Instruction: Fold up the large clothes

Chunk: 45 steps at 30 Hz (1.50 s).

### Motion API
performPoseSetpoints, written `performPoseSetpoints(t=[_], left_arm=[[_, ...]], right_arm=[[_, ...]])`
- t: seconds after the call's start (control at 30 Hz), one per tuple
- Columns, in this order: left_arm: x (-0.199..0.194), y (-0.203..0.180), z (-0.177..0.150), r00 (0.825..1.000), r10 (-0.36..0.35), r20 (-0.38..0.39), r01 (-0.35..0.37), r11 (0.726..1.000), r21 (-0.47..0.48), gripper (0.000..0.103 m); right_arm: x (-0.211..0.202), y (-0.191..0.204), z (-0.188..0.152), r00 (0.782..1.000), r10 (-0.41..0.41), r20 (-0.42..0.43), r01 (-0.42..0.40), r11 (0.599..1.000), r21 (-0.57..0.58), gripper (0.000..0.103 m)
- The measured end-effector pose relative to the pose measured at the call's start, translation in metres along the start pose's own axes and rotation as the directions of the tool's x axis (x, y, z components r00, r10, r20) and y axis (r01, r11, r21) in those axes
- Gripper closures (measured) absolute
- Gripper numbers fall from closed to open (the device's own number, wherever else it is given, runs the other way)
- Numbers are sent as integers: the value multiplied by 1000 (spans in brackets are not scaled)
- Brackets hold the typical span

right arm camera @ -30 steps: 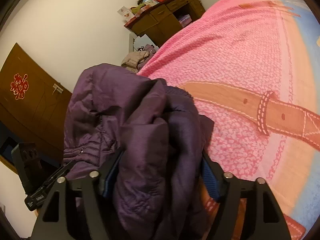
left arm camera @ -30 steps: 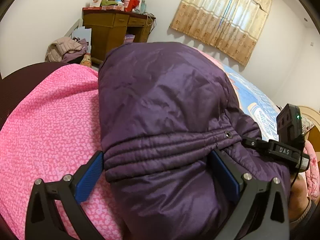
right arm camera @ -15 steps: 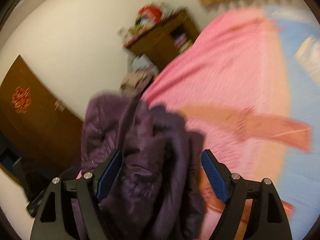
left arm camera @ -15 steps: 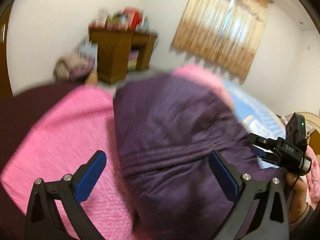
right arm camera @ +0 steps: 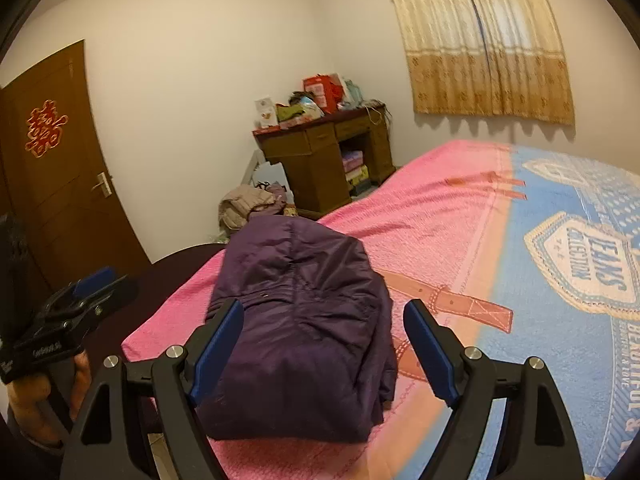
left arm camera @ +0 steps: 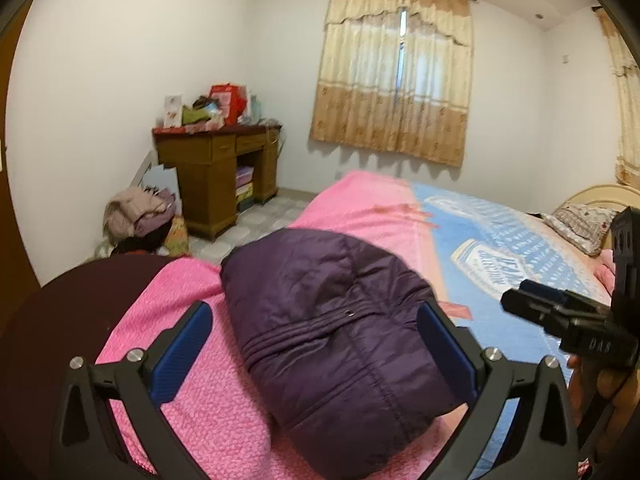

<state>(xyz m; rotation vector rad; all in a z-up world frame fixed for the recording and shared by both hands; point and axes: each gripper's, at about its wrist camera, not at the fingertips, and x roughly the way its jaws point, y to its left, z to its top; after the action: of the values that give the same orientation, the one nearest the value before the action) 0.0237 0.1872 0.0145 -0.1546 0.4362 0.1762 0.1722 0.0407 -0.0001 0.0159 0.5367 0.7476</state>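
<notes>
A folded purple padded jacket [left arm camera: 340, 332] lies as a compact bundle on the pink end of the bedspread [left arm camera: 360, 208], near the bed's corner. The left gripper [left arm camera: 316, 344] hangs above it at six o'clock in its own view, jaws spread wide, blue pads clear of the fabric. The right gripper [right arm camera: 324, 344] likewise hovers released over the bundle, nothing pinched between its pads. At ten o'clock stands a cluttered wooden desk [left arm camera: 216, 176]; a curtain [left arm camera: 394, 68] hangs at twelve.
</notes>
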Motion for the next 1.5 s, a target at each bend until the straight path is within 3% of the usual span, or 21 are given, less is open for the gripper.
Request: performPoseSetpoints(t=[1.5], left_arm=[[3, -10, -3, 1000, -8, -21, 8, 1000, -7, 0]], right_arm=[[-21, 15, 10, 996, 30, 79, -30, 1000, -5, 20]])
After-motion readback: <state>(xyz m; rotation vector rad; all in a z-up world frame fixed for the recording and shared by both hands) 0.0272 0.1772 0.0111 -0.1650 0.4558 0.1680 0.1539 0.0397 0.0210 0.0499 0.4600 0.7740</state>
